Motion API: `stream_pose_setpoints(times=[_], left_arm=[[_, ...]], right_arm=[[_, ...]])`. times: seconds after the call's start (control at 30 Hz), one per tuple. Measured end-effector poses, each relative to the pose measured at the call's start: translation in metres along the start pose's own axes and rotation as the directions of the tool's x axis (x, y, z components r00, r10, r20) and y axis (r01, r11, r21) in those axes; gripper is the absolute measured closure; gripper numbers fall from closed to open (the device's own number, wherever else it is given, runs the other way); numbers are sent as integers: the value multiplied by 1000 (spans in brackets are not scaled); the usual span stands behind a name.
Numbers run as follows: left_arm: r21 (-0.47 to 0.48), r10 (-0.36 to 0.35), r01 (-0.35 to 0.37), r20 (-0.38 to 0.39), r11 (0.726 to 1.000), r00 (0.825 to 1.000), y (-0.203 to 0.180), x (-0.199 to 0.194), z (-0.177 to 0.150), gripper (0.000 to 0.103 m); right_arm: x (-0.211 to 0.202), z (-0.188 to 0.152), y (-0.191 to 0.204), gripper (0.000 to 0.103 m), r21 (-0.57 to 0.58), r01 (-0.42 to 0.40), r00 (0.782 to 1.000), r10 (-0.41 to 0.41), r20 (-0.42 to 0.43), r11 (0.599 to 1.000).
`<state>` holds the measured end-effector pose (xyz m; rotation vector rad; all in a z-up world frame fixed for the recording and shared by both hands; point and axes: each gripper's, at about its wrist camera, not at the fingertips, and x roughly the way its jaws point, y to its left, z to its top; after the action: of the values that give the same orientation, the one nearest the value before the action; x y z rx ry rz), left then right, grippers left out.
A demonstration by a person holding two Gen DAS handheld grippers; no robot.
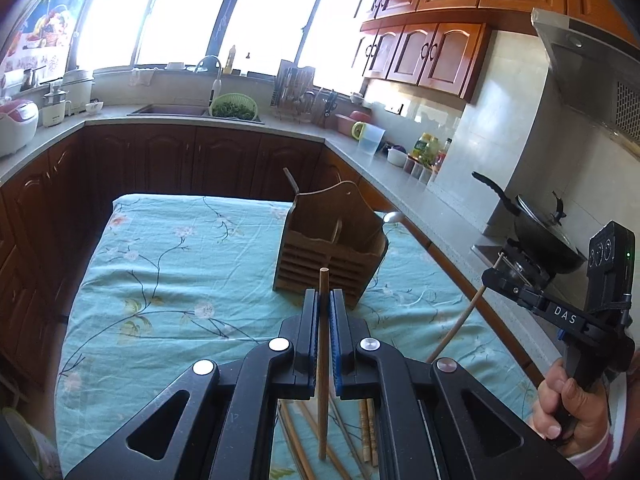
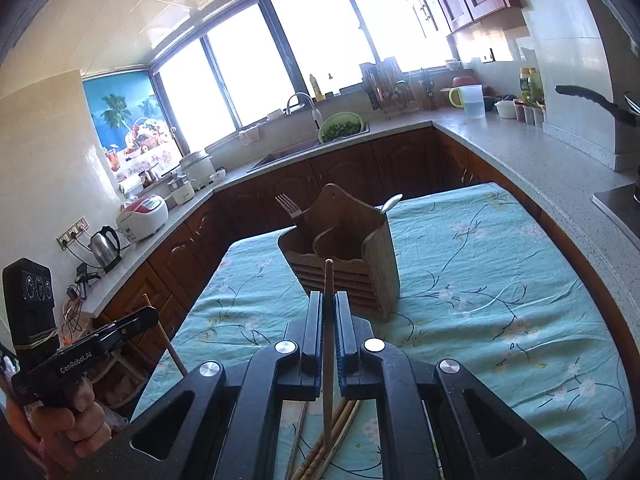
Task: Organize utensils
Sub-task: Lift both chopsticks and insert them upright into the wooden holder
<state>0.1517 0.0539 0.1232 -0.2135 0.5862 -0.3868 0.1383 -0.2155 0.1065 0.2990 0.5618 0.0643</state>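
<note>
Here, two tools are in play, each clenched on one wooden chopstick. The left tool (image 1: 325,300) grips its chopstick (image 1: 322,360) between the blue pads, the stick running along the fingers with its tip poking out past them. The right tool (image 2: 329,302) pinches its own chopstick (image 2: 328,340) the same way. Each tool also shows in the other's camera: the right one at the edge of the left view, held by a hand (image 1: 568,412), and the left one in the right view, gripped by the other hand (image 2: 68,416).

One wooden utensil holder (image 1: 330,246) stands upright on the table (image 1: 160,264), which is covered by a teal floral cloth. The holder has an inner divider; one fork (image 2: 290,206) leans at its left side and one spoon (image 2: 390,203) sticks out at its right. It stands ahead of both tools, apart from them.

Below the tools, several loose chopsticks (image 2: 320,448) lie in a jumble on the cloth; their exact number cannot be told because the tool bodies hide part of them.

Around the table run kitchen counters with a sink, a green colander (image 1: 234,107), a rice cooker (image 2: 142,218), a kettle (image 2: 105,246) and a lidded wok (image 1: 540,228).
</note>
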Motion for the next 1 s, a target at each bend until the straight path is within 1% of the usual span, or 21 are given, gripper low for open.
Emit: stream_pose_setpoints(times=[0.1,0.27,0.43,0.63,0.83,1.0], left_arm=[[-2,-1,1,28,1000,1000,1,-8,3,99],[-7,9,-9,47,1000,999,3,-7,4,99],[-19,13,-12,60,1000,998,8,1,9,99],[-33,12,-9,95,999,995,11,10,22,99],[-28,10,-6,167,1000,986,11,20,48,99],[-29,5,3,255,1000,967,8,38,83,99]], right_arm=[[-5,4,0,98,-1,0,1000,0,20,1000],[-8,9,0,98,-4,-2,999,3,41,1000],[-7,14,-2,98,1,-6,998,6,55,1000],[-4,23,-6,98,12,4,997,-5,83,1000],[0,50,-9,98,17,13,988,-16,151,1000],[9,88,-10,98,16,32,972,-34,232,999]])
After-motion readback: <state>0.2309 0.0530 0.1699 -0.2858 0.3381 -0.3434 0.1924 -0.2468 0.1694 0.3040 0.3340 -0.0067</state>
